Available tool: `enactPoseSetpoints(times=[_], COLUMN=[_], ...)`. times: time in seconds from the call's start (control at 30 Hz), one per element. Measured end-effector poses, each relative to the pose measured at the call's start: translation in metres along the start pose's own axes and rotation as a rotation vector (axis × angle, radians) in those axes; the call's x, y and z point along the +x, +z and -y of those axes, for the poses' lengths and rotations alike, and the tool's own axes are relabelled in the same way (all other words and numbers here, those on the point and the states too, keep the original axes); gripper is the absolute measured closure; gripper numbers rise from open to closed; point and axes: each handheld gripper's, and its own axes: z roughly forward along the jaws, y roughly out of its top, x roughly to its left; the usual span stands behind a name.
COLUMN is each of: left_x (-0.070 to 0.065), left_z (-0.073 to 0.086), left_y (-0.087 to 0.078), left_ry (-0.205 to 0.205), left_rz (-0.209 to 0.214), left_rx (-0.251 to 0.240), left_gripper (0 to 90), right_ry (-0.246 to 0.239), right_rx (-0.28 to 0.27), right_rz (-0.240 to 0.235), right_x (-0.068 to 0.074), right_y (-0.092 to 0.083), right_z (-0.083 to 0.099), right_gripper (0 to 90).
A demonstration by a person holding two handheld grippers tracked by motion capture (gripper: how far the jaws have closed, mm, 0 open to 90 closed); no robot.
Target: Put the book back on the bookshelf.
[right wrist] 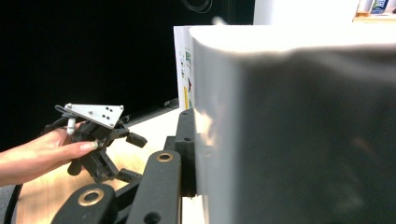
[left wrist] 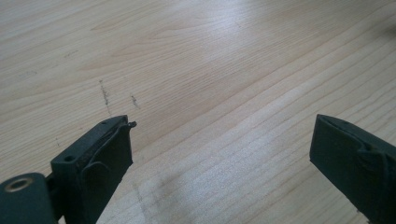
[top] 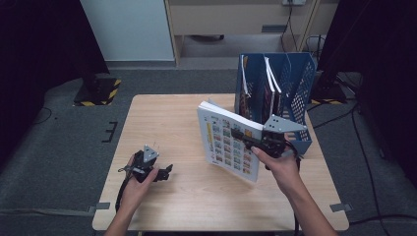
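Note:
A thick white book (top: 227,142) with a grid of coloured pictures on its cover stands upright on the wooden table (top: 162,118), just in front of a blue file rack (top: 297,83). My right gripper (top: 242,135) is shut on the book's upper right edge. In the right gripper view the book (right wrist: 299,130) sits blurred and very near, with one black finger (right wrist: 187,140) pressed against its side. My left gripper (top: 164,172) rests low over the table at the left, jaws spread wide. In its own view the left gripper (left wrist: 219,144) has only bare wood between its jaws.
The blue rack has several upright slots, and a few thin books (top: 269,86) stand in them. It sits at the table's far right. Dark floor, cables and a black-and-yellow stand base (top: 98,91) surround the table.

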Motion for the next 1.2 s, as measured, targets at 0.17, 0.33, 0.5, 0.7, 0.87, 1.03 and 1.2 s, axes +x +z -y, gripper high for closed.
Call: enactPoseSetpoints(times=[0.17,0.33,0.5,0.7,0.87,1.03,1.2], left_x=[0.0,0.0,-0.001,-0.003,-0.004,-0.003,-0.004], left_z=[0.0,0.001,0.001,0.0,0.0,0.001,0.001], left_y=[0.0,0.0,0.001,0.001,0.002,0.002,0.002], left_ry=[0.0,0.001,0.003,0.013,0.015,0.012,0.013], left_rz=[0.0,-0.001,-0.001,0.003,0.003,0.002,0.001], left_rx=[0.0,0.002,0.01,0.007,0.014,0.015,0.019], left_gripper=[5.0,5.0,5.0,5.0,5.0,5.0,5.0], right_ry=[0.009,0.019,0.025,0.037,0.049,0.049,0.044], right_rx=[-0.006,-0.016,-0.024,-0.031,-0.043,-0.047,-0.052], right_rz=[0.013,0.023,0.043,0.067,0.091,0.107,0.126], right_x=[-0.004,-0.008,-0.012,-0.017,-0.02,-0.023,-0.025], right_y=[-0.013,-0.028,-0.044,-0.061,-0.072,-0.084,-0.096], right_z=[0.004,0.006,0.009,0.014,0.017,0.017,0.018], right_gripper=[73.6,73.6,73.6,73.6,73.6,73.7,73.6])
